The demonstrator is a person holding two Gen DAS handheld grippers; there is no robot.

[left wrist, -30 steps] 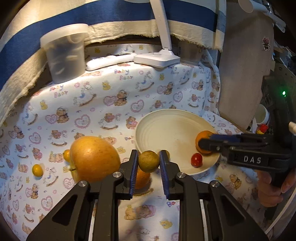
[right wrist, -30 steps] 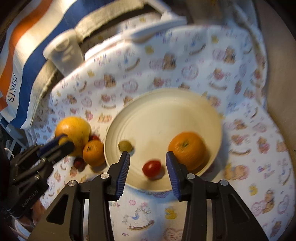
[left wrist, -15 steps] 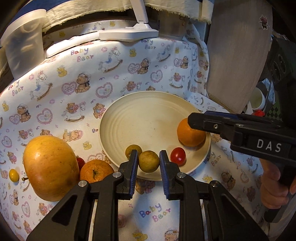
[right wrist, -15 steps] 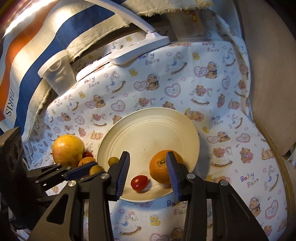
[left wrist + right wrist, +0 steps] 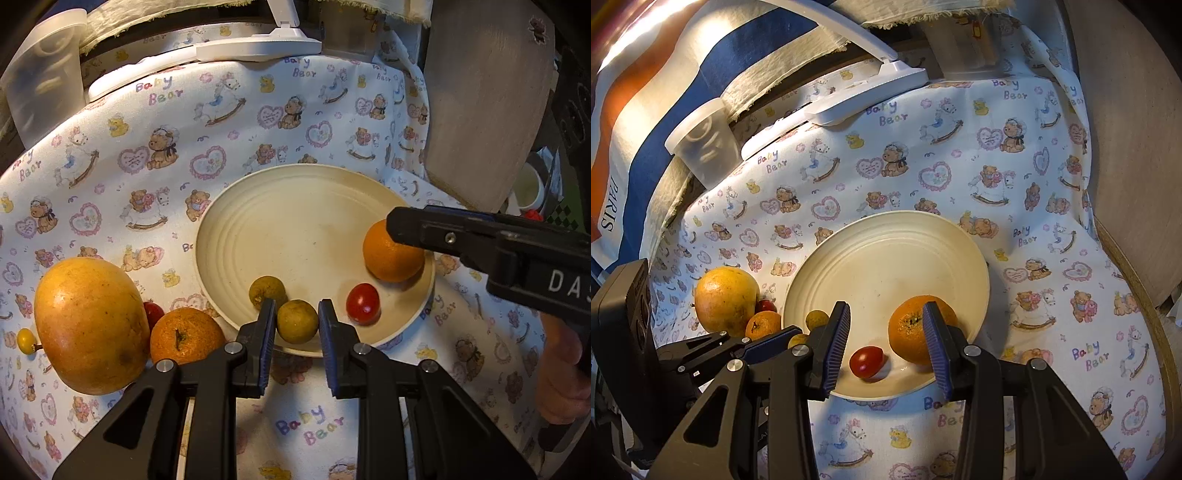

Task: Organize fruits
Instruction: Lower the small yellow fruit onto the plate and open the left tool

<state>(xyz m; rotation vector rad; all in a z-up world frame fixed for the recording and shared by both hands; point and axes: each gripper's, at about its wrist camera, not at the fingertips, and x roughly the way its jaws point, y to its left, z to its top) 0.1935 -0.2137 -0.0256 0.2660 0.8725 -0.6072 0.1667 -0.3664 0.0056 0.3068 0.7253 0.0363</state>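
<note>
Carrying: my left gripper [image 5: 297,326] pinches a small greenish fruit [image 5: 297,321] over the plate's near rim [image 5: 424,314], ready to drop beside its twin [image 5: 267,291].
Right gripper [image 5: 886,347]: jaws apart and empty above the cherry tomato [image 5: 867,362], clear of the orange [image 5: 910,328].
Waiting: grapefruit [image 5: 90,325] and second orange [image 5: 186,341], on the cloth left of the plate.

From my left wrist view, the red fruit [image 5: 153,312] is mostly hidden behind the big yellow fruit [image 5: 90,325], and my right gripper [image 5: 399,227] covers part of the orange [image 5: 388,258]. The frame cuts off the clear tub [image 5: 40,85].
</note>
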